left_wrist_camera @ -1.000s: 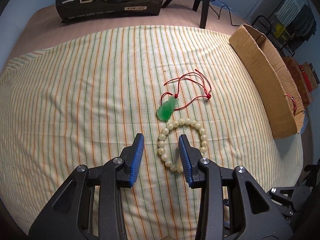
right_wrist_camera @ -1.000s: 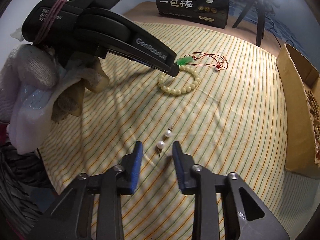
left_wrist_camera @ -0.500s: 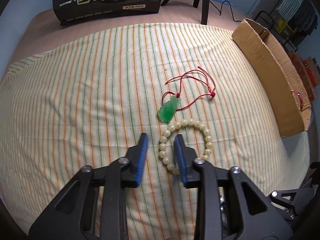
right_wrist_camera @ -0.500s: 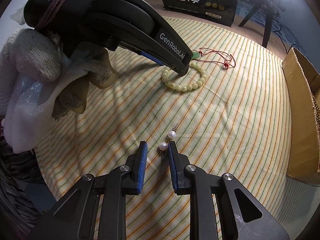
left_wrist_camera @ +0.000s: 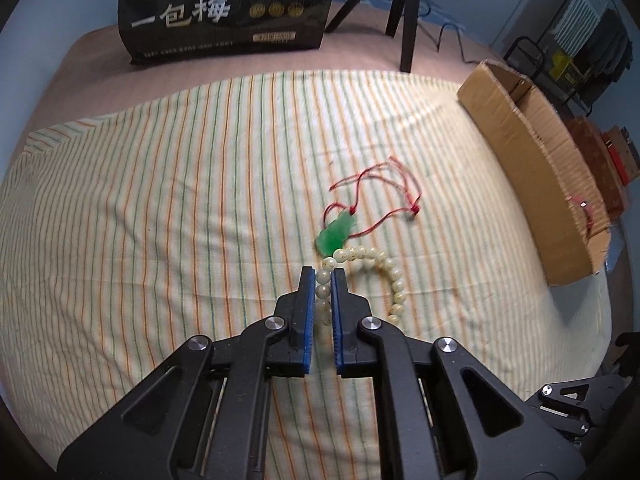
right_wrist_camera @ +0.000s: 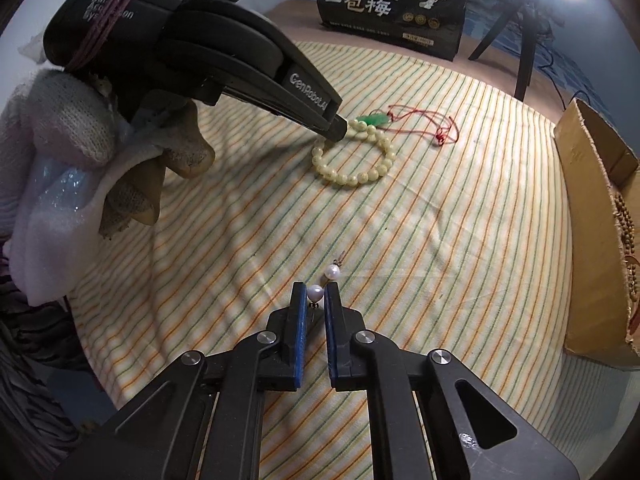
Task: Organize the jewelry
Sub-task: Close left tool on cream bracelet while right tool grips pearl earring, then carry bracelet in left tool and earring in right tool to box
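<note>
A cream bead bracelet (left_wrist_camera: 390,272) lies on the striped cloth (left_wrist_camera: 160,220), also in the right wrist view (right_wrist_camera: 360,176). My left gripper (left_wrist_camera: 323,276) is shut on the bracelet's left side; it also shows in the right wrist view (right_wrist_camera: 338,132). A green pendant (left_wrist_camera: 335,234) on a red cord (left_wrist_camera: 384,184) touches the bracelet's far side. My right gripper (right_wrist_camera: 316,290) is shut on a pearl earring (right_wrist_camera: 315,293). A second pearl earring (right_wrist_camera: 333,271) lies just beyond it.
A cardboard box (left_wrist_camera: 536,168) stands along the right edge of the cloth and holds brown beads (right_wrist_camera: 626,232). A black printed bag (left_wrist_camera: 228,8) stands at the back. A black tripod leg (left_wrist_camera: 406,16) is behind the cloth.
Both grippers moved forward and closed: the left onto the bead bracelet, the right onto the nearer pearl earring.
</note>
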The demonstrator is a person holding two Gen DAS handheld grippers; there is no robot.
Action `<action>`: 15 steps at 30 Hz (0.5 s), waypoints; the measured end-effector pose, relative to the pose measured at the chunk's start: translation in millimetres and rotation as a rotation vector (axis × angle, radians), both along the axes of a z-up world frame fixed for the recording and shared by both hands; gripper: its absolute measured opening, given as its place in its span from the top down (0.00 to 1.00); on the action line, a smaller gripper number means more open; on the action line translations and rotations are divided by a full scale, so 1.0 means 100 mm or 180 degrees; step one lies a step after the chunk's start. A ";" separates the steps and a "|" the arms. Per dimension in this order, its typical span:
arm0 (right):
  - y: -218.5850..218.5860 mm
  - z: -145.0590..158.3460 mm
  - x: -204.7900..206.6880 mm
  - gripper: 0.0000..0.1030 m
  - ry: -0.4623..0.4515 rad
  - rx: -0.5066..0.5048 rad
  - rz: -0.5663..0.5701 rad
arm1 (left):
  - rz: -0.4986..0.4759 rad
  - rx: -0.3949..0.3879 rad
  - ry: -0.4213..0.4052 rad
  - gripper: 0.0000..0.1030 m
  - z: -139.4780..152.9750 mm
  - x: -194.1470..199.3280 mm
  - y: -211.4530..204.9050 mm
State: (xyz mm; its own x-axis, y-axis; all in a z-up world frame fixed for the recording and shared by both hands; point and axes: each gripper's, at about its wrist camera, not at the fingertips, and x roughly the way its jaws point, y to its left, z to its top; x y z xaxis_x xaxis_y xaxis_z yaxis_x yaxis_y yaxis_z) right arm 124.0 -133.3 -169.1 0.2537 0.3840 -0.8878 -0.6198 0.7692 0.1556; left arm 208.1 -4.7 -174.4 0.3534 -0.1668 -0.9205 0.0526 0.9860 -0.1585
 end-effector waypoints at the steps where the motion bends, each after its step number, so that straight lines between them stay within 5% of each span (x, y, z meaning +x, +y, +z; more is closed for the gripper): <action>1: -0.02 0.02 0.00 0.93 -0.0010 0.0017 -0.0013 | 0.0009 -0.0023 -0.0020 0.95 0.03 -0.01 0.00; 15: -0.23 0.33 -0.04 0.93 -0.0151 0.0211 -0.0142 | 0.0013 -0.0277 -0.0307 0.95 0.49 -0.06 0.00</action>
State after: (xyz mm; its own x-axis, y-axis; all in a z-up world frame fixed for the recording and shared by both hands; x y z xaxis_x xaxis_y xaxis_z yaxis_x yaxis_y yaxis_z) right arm 119.6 -156.6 -136.1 0.3129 0.4291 -0.8473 -0.5930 0.7852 0.1786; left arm 201.7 -5.1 -125.5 0.4404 -0.2431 -0.8642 0.0679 0.9689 -0.2379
